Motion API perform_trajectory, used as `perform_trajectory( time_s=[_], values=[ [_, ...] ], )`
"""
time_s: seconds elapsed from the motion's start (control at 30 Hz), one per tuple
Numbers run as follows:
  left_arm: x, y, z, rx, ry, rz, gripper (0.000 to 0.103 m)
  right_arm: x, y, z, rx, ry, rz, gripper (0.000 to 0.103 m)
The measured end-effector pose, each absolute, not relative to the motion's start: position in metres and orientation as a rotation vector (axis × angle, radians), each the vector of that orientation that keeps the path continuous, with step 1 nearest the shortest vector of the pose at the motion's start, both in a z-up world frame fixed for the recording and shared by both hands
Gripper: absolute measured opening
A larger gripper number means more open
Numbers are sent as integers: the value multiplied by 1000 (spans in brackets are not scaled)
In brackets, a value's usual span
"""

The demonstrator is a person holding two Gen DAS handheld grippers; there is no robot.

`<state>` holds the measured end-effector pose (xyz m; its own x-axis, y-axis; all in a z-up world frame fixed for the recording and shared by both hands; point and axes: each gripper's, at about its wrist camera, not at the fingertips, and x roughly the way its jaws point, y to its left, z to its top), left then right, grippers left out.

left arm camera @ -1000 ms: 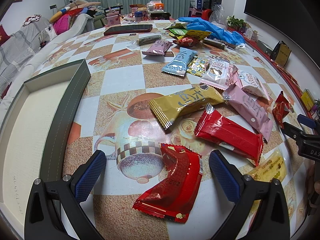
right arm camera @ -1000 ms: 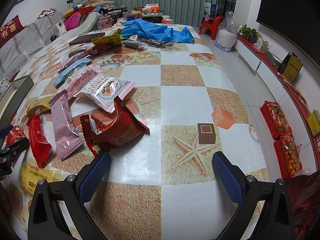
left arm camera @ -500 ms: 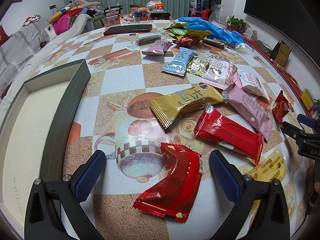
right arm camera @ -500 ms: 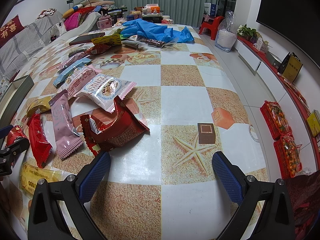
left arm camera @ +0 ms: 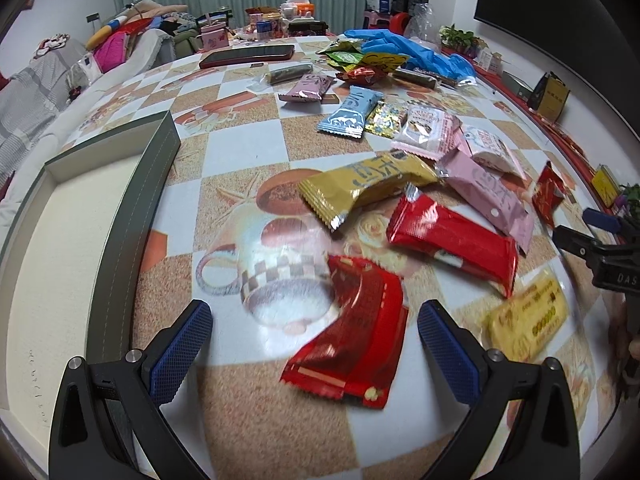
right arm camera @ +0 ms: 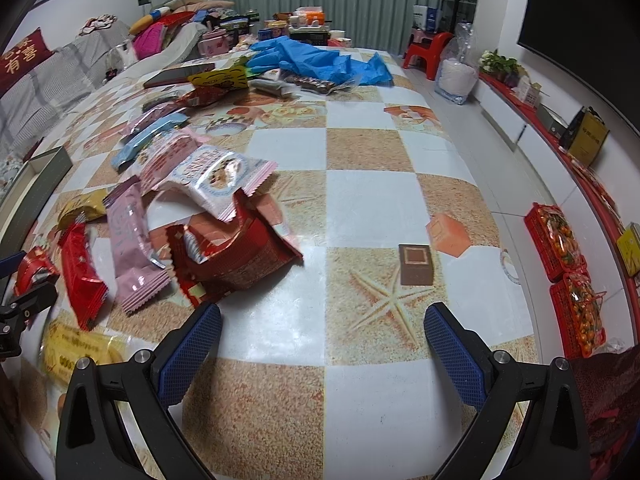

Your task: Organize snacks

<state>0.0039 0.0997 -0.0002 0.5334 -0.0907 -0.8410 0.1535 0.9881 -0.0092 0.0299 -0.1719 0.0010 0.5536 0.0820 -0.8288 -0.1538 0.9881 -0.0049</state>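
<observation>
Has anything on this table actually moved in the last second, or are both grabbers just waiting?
Almost nothing. The left gripper and right gripper are both open and empty, as before. Both views are slightly blurred, hinting at a small camera shake. The red snack packet, the other snacks and the box lie as before.

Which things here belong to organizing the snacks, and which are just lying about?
Job: gold pack, long red pack, bent red pack, pink pack, yellow pack, box.
Lying about: blue gloves, phone, brown tile.

A checkered table (left arm camera: pixel 240 152) bears scattered snack packets (left arm camera: pixel 452 236), a grey tray (left arm camera: pixel 132 200) and blue gloves (right arm camera: pixel 316 60).
</observation>
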Motion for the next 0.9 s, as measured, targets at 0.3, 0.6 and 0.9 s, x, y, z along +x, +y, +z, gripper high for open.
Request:
perform_trajectory(
  time_s=[0.3, 0.6, 0.9],
  values=[
    [-2, 104, 1, 90, 997, -186, 103, -14, -110, 23, -245, 866, 631, 102],
    [-2, 104, 1, 91, 996, -188, 101, -16, -50, -4, -428, 944, 788, 101],
    [-19, 82, 10, 171, 926, -286, 45, -4, -57, 7, -307, 956, 636, 46]
  ],
)
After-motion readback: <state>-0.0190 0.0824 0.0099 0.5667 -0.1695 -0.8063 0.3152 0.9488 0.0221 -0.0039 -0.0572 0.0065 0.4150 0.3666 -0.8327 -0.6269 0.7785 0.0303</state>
